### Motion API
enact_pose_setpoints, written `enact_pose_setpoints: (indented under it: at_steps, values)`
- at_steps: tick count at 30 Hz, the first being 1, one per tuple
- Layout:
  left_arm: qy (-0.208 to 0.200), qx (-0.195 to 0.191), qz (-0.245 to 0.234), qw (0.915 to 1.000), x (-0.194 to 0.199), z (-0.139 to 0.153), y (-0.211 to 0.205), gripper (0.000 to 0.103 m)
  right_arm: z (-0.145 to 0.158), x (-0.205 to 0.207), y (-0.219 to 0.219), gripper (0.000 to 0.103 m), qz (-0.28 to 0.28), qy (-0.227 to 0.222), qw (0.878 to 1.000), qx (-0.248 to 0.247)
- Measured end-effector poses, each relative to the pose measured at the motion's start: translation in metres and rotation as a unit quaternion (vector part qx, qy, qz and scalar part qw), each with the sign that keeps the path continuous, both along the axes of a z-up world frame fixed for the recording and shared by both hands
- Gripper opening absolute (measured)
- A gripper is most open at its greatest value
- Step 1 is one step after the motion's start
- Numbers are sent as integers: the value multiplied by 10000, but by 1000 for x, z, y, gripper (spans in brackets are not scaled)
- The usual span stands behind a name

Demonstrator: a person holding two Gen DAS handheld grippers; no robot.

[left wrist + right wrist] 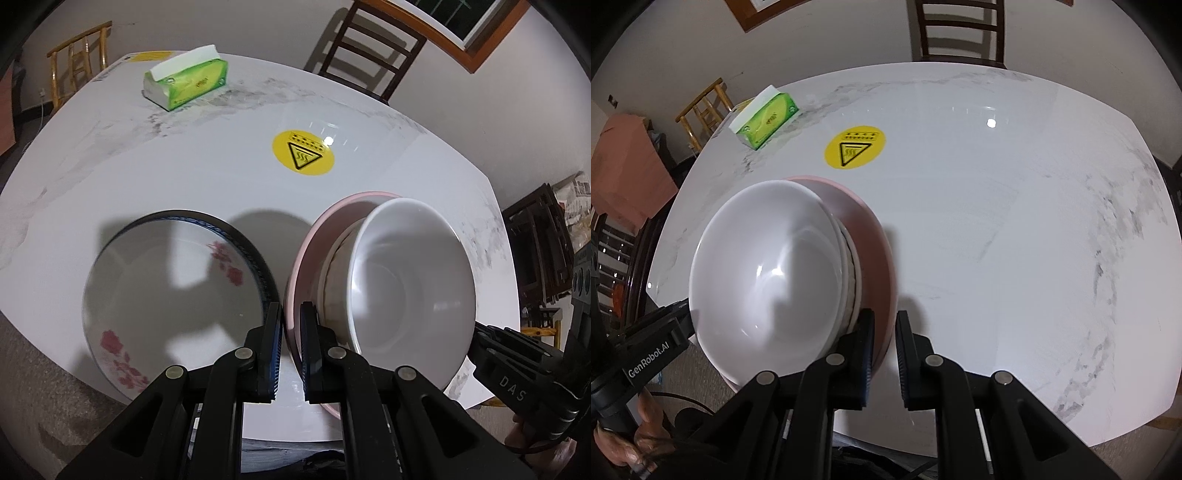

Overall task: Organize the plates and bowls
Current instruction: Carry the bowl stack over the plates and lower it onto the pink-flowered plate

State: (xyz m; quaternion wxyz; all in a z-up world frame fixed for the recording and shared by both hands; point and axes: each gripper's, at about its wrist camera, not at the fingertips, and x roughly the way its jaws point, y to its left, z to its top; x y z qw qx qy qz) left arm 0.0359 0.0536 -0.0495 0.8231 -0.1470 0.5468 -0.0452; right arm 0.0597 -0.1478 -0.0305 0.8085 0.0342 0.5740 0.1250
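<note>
Both claws (290, 350) (885, 360) pinching pink plate (306, 254), bowls (413, 288) stacked

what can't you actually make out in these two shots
- Middle bowl between white bowl and pink plate: only its rim shows in both views.
- Floral plate: out of the right wrist view.
- Left gripper and right gripper: both straddle the pink plate's rim, contact unclear.
- Yellow sticker text: too small.
</note>
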Motion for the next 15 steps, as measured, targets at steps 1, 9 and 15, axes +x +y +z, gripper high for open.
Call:
enact_pose_setpoints:
  at_steps: [1, 9, 15]
  values:
    - [-15, 7, 24, 10000, -1, 1, 3, 5, 1, 0, 4, 12, 41, -11, 10000, 0]
    - [-32, 15, 199, 9998, -4, 5, 26, 5, 7, 3, 26, 12, 217, -33, 9998, 2]
    - [-79, 39, 316, 9995, -8, 11, 41, 5, 13, 4, 43, 12, 368, -77, 9993, -23]
